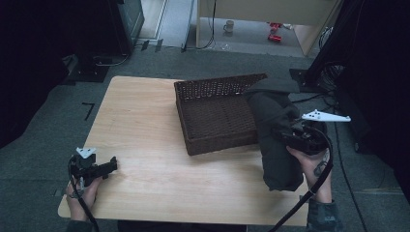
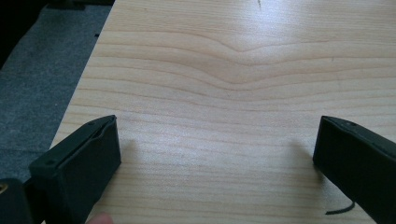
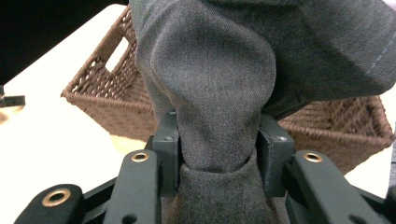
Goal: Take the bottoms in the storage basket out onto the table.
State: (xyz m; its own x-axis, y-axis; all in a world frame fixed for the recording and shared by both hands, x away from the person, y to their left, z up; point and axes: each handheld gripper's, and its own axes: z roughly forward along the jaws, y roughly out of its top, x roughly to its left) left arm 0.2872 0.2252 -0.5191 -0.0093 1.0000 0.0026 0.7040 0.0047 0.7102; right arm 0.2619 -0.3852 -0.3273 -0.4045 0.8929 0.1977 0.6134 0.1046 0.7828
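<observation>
Because the right gripper [image 1: 294, 135] has its jaws pinched on a thick fold of the dark grey woven cloth [image 1: 275, 140], the fabric bunches into a rounded bulge just past the grip, seen plainly in the right gripper view, where the cloth [image 3: 219, 79] swells between the two jaws. I'd guess it is held this way to carry it toward the brown wicker basket [image 1: 217, 113], which sits open on the pale wooden table [image 1: 145, 125] just beside it. The cloth's long axis runs from the basket's far right corner down toward the person, its lower end lying on the table near the front edge. The left gripper [image 1: 99, 169] waits well apart at the near left corner, jaws spread wide over bare wood [image 2: 219, 93], holding nothing.
</observation>
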